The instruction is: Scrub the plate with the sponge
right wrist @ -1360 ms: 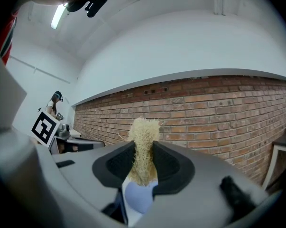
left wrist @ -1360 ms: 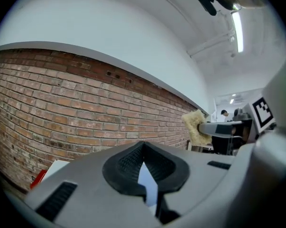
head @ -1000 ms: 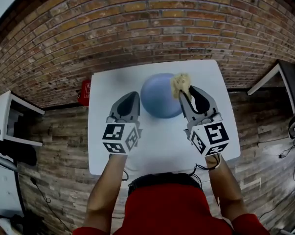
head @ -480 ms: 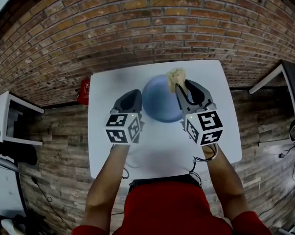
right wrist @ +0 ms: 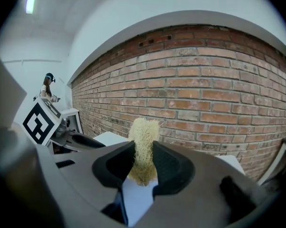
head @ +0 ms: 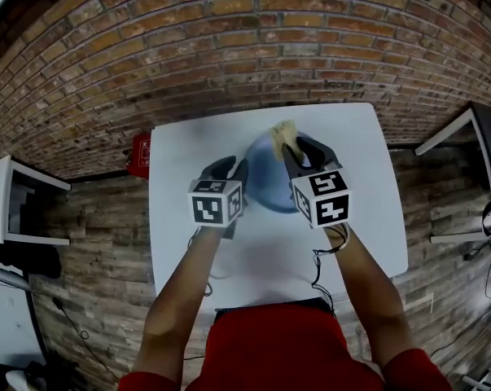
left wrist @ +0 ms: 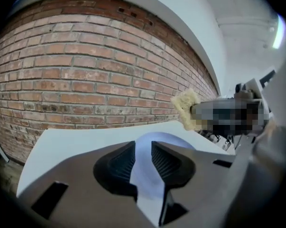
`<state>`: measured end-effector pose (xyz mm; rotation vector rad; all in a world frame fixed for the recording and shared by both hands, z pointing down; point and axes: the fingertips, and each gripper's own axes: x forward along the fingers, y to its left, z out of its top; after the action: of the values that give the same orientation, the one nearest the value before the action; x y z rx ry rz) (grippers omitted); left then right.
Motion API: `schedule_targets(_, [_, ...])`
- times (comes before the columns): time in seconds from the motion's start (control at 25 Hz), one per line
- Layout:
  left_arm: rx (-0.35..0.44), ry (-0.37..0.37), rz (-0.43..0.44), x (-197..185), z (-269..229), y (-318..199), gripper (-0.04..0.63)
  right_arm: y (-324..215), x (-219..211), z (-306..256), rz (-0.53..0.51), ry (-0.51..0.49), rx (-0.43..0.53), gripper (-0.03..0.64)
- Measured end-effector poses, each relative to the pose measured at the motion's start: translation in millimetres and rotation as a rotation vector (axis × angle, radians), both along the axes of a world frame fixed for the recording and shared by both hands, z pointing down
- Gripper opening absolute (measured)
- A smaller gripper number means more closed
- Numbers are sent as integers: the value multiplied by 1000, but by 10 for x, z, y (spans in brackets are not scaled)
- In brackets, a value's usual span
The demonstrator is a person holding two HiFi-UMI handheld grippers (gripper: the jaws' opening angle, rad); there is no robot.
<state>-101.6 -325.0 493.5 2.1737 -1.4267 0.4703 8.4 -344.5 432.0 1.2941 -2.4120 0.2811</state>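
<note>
Your left gripper (left wrist: 143,152) has its jaws a narrow way apart, and they are opening. The blue of the plate (head: 265,187) shows through the gap between the ribbed pads. The pads are not pressing on it, and I cannot tell whether the rim is between them or just beyond. In the head view this gripper's tips are at the plate's left edge, and its marker cube (head: 215,204) faces up toward you.

Your right gripper (right wrist: 143,161) has its jaws closed on the sponge (right wrist: 143,144). This is a pale yellow, fibrous piece pinched upright between the pads. Its top sticks out well past the fingertips and its lower end hangs just below them. In the head view the sponge is over the far part of the plate, and the right gripper is over the plate's right side. Whether the sponge touches the plate cannot be told.

The plate lies flat on the white table (head: 188,243), in the far half and about midway across. The two grippers flank it, close together, with your forearms reaching in from the near edge. A brick wall (head: 229,39) runs behind the table. A small red object (head: 141,153) sits off the table's left edge, near the wall.
</note>
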Motion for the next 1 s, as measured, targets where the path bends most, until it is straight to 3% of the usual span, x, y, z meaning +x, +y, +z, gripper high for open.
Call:
schedule_targets(0.24, [-151, -9, 15, -32, 410, -86, 152, -191, -145, 459, 15, 55, -124, 120])
schedule_targets(0.56, [-354, 53, 15, 18, 835, -95, 167, -387, -208, 1043, 49, 132, -292, 120])
schedule_targets(0.76, [-413, 63, 14, 40, 986, -97, 135, -448, -300, 1265, 39, 151, -346, 120])
schedule_targets(1.0, [-422, 76, -9, 61, 1051, -122, 74, -542, -333, 1414, 37, 163, -379, 120])
